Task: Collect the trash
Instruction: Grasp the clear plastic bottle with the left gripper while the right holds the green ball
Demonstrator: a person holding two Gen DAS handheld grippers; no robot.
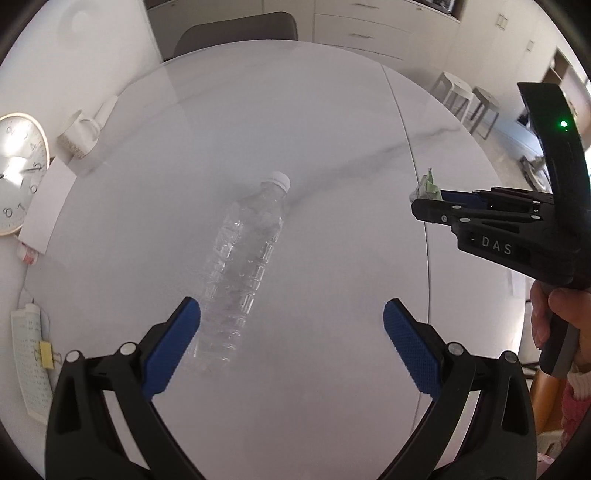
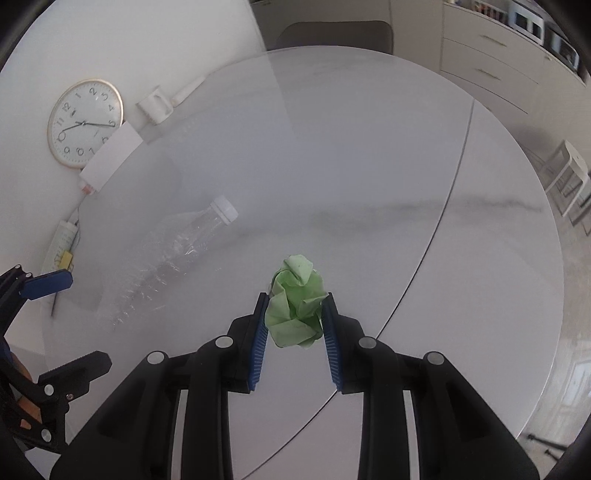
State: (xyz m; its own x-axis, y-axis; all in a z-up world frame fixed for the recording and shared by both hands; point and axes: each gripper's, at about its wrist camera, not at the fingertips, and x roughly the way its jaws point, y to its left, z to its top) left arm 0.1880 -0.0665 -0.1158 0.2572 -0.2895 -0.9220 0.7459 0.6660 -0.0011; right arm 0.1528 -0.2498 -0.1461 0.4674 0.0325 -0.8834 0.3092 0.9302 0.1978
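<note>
A crumpled green paper ball [image 2: 295, 302] is pinched between the blue pads of my right gripper [image 2: 295, 314], lifted above the white table [image 2: 369, 166]. In the left wrist view that same right gripper [image 1: 424, 201] shows at the right, with a bit of the green paper [image 1: 428, 186] at its tip. A clear empty plastic bottle [image 1: 240, 266] with a white cap lies on the table; it also shows as the bottle [image 2: 173, 254] in the right wrist view. My left gripper [image 1: 291, 332] hangs open above the bottle's base, its left pad [image 1: 173, 343] close to the bottle, not touching.
Along the table's left side lie a round wall clock [image 2: 85, 123], a white mug [image 2: 155, 105], a white box [image 2: 110, 158], and papers with a yellow clip [image 1: 46, 354]. A chair [image 2: 332, 33] stands at the far edge. A hand [image 1: 561, 314] holds the right gripper's handle.
</note>
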